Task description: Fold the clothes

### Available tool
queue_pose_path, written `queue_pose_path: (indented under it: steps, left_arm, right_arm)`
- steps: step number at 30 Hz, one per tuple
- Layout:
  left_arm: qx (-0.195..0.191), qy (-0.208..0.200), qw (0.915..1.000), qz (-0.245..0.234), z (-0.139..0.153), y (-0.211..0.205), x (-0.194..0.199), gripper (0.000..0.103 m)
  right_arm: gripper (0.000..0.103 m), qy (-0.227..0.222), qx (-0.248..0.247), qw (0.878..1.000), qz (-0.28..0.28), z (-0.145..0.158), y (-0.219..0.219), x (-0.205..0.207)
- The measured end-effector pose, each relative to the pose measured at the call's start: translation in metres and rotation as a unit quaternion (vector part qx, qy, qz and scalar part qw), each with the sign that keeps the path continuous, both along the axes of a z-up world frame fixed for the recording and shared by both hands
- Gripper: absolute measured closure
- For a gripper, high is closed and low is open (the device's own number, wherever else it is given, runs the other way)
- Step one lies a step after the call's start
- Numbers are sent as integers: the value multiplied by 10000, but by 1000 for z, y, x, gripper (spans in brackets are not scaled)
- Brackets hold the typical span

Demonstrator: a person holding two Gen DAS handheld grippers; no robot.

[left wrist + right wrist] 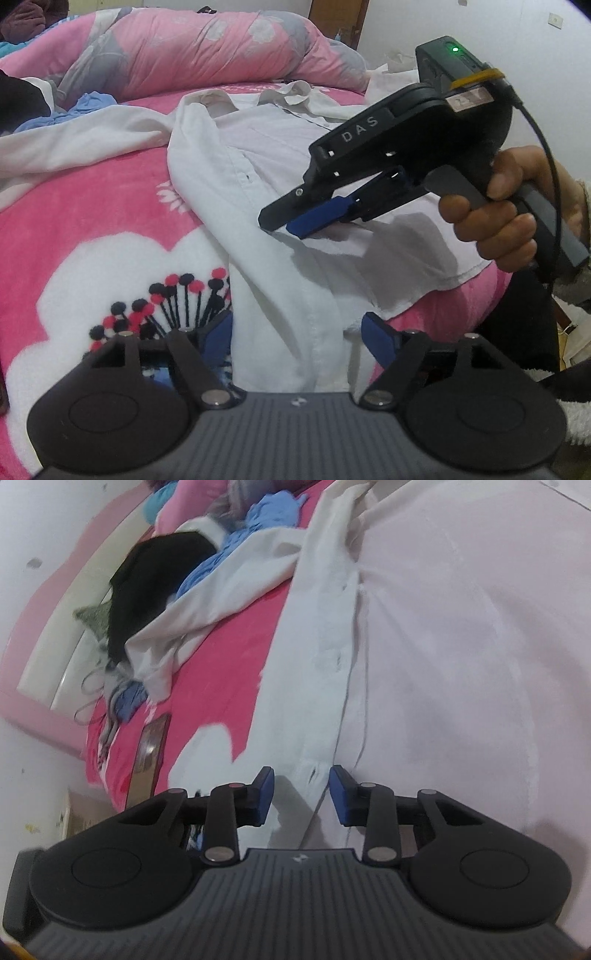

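Observation:
A white button-up shirt (pixel 295 155) lies spread on the pink flowered blanket (pixel 110 206), collar at the far end. My left gripper (pixel 299 339) stands open low over the shirt's near hem, the button strip running between its blue pads (pixel 219 339). A hand (pixel 506 214) holds my right gripper (pixel 284 225) down on the shirt's middle, to the right. In the right wrist view the right gripper (pixel 301 794) is partly closed. A raised fold of the shirt's button strip (pixel 314 771) sits between its pads (pixel 341 794), and a gap still shows beside the left pad.
A rolled pink and grey quilt (pixel 207 44) lies along the far side of the bed. Blue clothes (pixel 258 520) and a black garment (pixel 155 576) are piled by the shirt's spread sleeve (pixel 207 602). A dark phone (pixel 149 753) lies near the bed's edge.

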State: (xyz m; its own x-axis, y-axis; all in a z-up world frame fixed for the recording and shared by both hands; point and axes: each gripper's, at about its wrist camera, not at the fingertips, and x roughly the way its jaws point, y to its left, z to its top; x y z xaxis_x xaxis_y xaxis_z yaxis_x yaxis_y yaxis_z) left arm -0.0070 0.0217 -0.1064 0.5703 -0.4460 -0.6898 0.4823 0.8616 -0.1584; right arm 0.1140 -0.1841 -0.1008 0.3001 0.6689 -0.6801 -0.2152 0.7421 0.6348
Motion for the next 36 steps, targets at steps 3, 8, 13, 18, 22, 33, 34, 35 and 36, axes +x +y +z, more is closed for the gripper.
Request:
queue_pose_path:
  steps: [3,8,13,18,22,33,34,35,36]
  left_arm:
    - [-16,3,10000,2,0,-1,0,23]
    - [4,-20,10000,-6,1,0,-3,22]
    - [-52,-17,10000,-19,1,2,-4,21]
    - [-63,-27,10000,-61,2,4,-4,18]
    - [1,-24,10000,-86,2,3,-4,18]
    - [254,-80,9996,-129,6,-11,1,17]
    - [258,-90,9995,-150,7,-13,3,17]
    - [257,-97,9995,-176,8,-15,4,17]
    - [246,-97,9994,-209,10,-18,6,17]
  right_arm:
    - [76,1,14,10000,77,0,2,-2]
    - [98,-53,245,9996,-129,-2,0,0]
    - [101,-222,572,9978,-268,4,-2,-4]
    - [101,-502,779,9944,-499,22,-14,-3]
    - [102,-851,824,9905,-696,40,-31,1]
    - [102,-1059,851,9773,-1623,45,-119,5]
    - [102,-1062,892,9752,-1723,43,-128,4]
    - [102,-1066,934,9730,-1822,42,-137,3]
    - [102,-1074,985,9705,-1923,40,-145,2]
